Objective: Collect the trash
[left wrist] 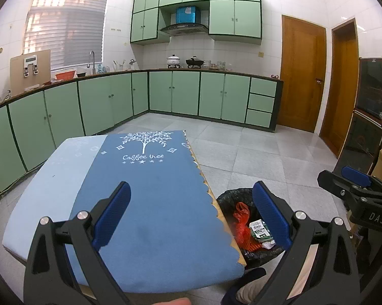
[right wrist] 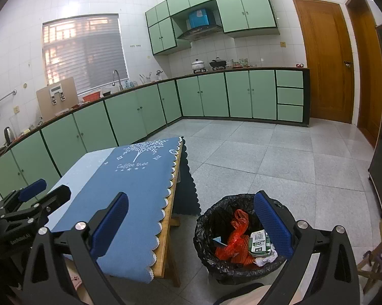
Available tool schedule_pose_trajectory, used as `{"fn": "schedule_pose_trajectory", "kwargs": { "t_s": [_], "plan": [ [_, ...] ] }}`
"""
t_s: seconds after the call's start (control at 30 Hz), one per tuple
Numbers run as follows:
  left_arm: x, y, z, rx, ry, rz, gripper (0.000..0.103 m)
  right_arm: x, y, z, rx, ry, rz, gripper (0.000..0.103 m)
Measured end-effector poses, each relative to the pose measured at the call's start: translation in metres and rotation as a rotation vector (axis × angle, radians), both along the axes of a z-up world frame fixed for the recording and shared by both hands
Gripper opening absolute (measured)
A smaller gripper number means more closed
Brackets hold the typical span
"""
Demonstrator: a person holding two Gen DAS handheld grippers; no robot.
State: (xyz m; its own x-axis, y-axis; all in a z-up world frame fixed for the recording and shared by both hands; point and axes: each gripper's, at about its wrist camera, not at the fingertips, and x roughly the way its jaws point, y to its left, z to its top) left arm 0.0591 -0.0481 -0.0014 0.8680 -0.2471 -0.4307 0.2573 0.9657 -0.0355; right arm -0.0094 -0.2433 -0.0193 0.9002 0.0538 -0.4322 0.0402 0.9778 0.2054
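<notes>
Both the left gripper (left wrist: 191, 213) and the right gripper (right wrist: 191, 221) hang wide open with nothing between their blue pads, held above the near end of the table under its blue "Coffee tree" cloth (left wrist: 150, 203). The trash sits in the black-bagged bin (right wrist: 208, 218) on the floor just beside the table: a red plastic bag (right wrist: 235, 239), a small green-and-white carton (right wrist: 258, 241) and some crumpled white paper (right wrist: 266, 254). All look light and crushable; I'd pinch the thin, slippery liner at its rolled rim.
</notes>
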Motion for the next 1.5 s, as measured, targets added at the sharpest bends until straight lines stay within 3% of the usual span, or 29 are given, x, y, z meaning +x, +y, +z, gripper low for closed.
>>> {"fn": "schedule_pose_trajectory", "kwargs": {
  "t_s": [1.5],
  "plan": [
    [0.0039,0.0048,-0.0003,0.003,0.006,0.019,0.094,0.0041,0.0043,0.0020,-0.001,-0.006,0.010,0.097]
  ]
}}
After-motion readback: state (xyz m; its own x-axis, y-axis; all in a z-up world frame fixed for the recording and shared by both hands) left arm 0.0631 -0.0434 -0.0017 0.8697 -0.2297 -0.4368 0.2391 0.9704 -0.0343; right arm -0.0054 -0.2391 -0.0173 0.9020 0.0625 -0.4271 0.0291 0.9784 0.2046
